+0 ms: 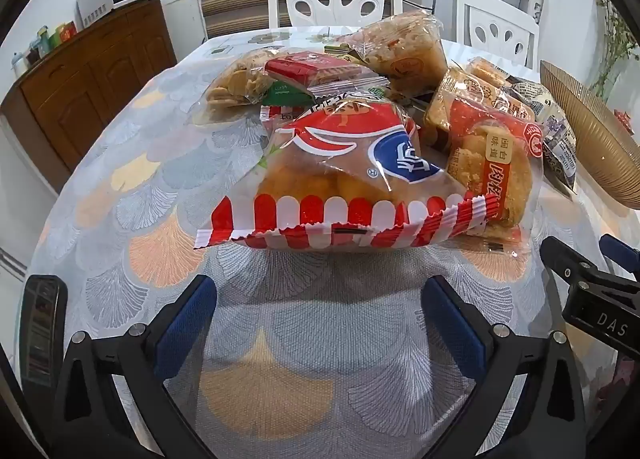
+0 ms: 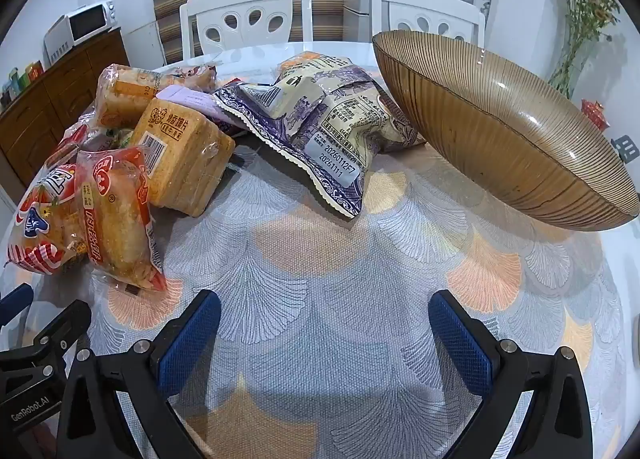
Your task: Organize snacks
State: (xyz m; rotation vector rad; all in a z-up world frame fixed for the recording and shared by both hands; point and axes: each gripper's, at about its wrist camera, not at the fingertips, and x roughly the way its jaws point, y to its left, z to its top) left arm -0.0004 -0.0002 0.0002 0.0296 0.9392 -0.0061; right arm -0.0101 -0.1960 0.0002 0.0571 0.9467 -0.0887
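Step in hand: the very start, I'd say; the snacks sit in a loose heap on the table and the bowl (image 2: 500,131) looks empty.
Left gripper (image 1: 320,323): jaws spread as wide as they go, nothing between the blue pads, hovering over bare tablecloth (image 1: 132,195) and touching nothing.
Right gripper (image 2: 324,335): the same, wide open and empty, tilted down at the cloth.
Just ahead of the left gripper: a red-and-white striped bread bag (image 1: 340,183), its crimped edge nearest the fingers.
Ahead-right of the left gripper: an orange-labelled bun packet (image 1: 496,167) leaning on the pile.
Ahead-left of the right gripper: that same bun packet, then a square toast pack (image 2: 180,163) behind it.
Straight ahead of the right gripper, further off: a purple-and-cream pouch (image 2: 332,131), lying close to the bowl.
Far ahead-right of the right gripper: the ribbed amber bowl.
Next move: probably each gripper reaches forward to its nearest packet, closes on a crimped edge without crushing, then carries it to the bowl.
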